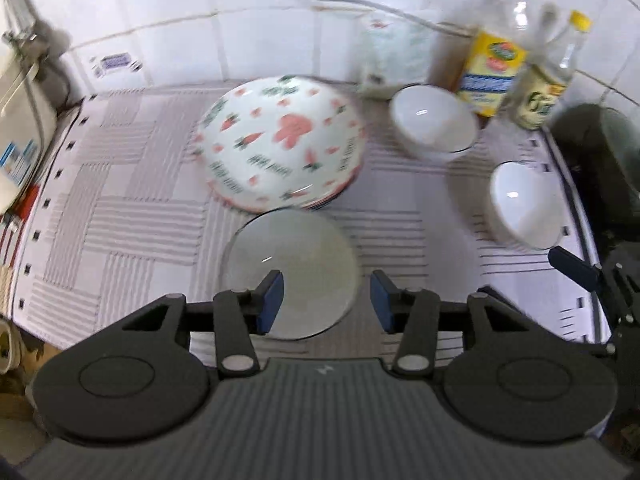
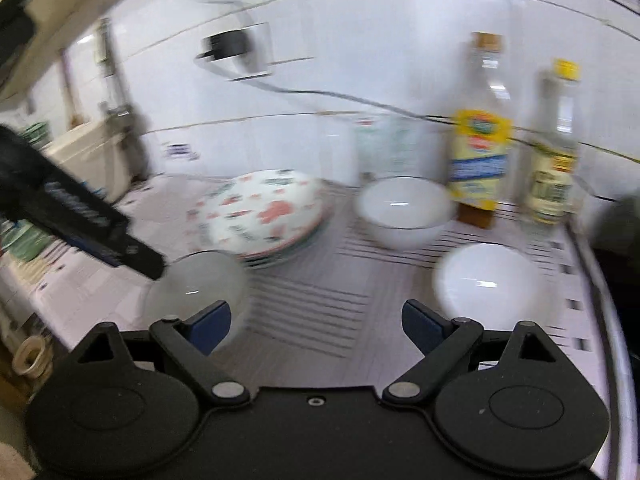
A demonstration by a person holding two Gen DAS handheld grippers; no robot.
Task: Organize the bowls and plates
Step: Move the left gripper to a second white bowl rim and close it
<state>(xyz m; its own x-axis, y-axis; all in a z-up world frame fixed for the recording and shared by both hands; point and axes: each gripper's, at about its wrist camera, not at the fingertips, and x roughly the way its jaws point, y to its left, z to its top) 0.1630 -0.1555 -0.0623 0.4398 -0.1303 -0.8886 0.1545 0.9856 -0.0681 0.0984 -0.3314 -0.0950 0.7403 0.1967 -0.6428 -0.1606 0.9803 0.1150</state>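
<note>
Left gripper (image 1: 326,300) apart, empty, above glass plate (image 1: 290,272) lying on surface (image 1: 120,200) before patterned plate stack (image 1: 280,148). Right gripper (image 2: 316,326) wide apart, empty. Two white bowls (image 1: 434,122) unstacked; likely next, nest them.

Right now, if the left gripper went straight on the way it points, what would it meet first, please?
Probably the plain glass plate, which lies on the mat right ahead of the left gripper; its open jaws hold nothing. Depth is hard to judge.

Left tongs (image 1: 326,300) hang above the bench, angled steeply down, jaws parted and empty. Right tongs (image 2: 316,320) tilt less steeply, jaws wide, gripping nothing.
</note>
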